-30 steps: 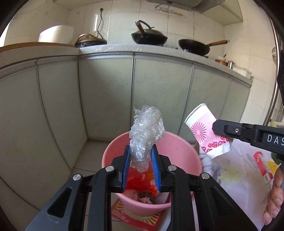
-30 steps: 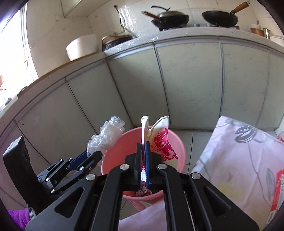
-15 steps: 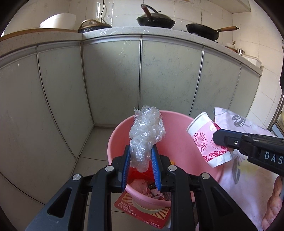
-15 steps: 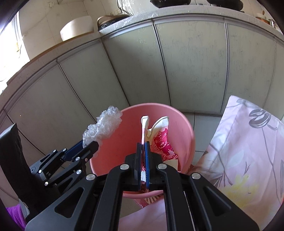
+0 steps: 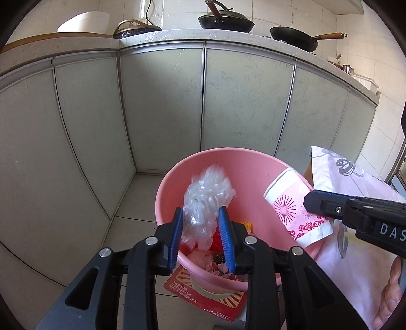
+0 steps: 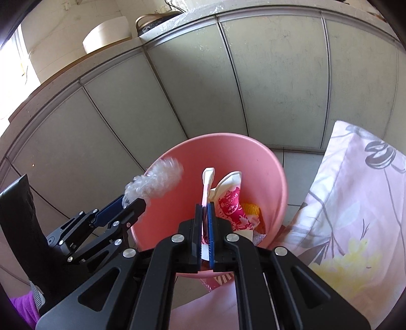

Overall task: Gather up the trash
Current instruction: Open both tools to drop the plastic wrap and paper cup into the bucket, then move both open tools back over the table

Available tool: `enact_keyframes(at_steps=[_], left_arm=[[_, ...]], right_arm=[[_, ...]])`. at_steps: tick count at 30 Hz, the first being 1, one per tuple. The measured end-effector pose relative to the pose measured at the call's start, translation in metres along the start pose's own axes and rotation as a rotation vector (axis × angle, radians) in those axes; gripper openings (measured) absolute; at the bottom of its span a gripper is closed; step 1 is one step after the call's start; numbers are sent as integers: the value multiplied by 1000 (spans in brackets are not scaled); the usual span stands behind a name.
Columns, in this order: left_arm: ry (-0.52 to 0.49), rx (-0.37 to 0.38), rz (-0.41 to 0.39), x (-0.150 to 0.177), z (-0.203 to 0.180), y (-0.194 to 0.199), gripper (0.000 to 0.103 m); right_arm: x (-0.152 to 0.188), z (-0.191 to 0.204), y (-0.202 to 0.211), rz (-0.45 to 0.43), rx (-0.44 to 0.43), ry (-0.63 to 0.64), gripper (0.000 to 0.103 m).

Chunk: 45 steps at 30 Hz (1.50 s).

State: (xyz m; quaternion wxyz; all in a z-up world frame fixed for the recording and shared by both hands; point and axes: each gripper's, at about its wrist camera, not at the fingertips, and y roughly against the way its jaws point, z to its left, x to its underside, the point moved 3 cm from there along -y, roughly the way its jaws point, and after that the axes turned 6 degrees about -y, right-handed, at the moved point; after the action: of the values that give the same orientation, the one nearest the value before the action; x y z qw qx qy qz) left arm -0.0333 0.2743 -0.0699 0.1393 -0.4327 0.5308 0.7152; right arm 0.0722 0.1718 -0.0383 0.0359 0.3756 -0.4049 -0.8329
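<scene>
A pink bucket [image 5: 177, 182] with trash in its bottom stands on the floor; it also shows in the right wrist view [image 6: 266, 162]. My left gripper [image 5: 201, 215] is over the bucket's near rim with its jaws spread a little, and a crumpled clear plastic bag [image 5: 208, 193] sits blurred between them, leaning away. In the right wrist view the bag [image 6: 157, 180] sticks out of the left gripper [image 6: 132, 203]. My right gripper [image 6: 205, 205] is shut on a flattened white and pink paper cup [image 6: 228, 195] above the bucket; the cup [image 5: 294, 203] also shows in the left wrist view.
Grey-green cabinet doors [image 5: 162, 106] wrap around behind the bucket. A floral cloth [image 6: 355, 203] covers something at the right. A red printed sheet [image 5: 210, 297] lies under the bucket. Pans [image 5: 225, 20] sit on the counter.
Both grippers have tilted down and moved over the bucket. The left jaws have widened and the plastic bag has tipped forward, blurred. The right gripper still holds the cup.
</scene>
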Motion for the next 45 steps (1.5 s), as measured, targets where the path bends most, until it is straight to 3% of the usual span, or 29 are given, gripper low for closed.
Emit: enact_keyframes(at_steps=[4,9,18,24,35,45], left_arm=[[-1,-1,2,1,-1,1,32],[29,10,19,0,3,2,33],[39,56,-24,-11,-5,25,33],[54,160,-45,-20,-24,44,33],[-34,292,-37,-24,-93,69,33],[-158,479,49,-27,-202,83,43]], right_arm=[[1,-5,1,5,1,-16,6],[1,-9,5,-1,-11,-31,22],[8,-14,39,-57,-9,-46,22],[26,-29,77,-106,58,-41,22],[66,-88,156,-195,184,-136,22],[119,-174,225,-272,303,-320,22]])
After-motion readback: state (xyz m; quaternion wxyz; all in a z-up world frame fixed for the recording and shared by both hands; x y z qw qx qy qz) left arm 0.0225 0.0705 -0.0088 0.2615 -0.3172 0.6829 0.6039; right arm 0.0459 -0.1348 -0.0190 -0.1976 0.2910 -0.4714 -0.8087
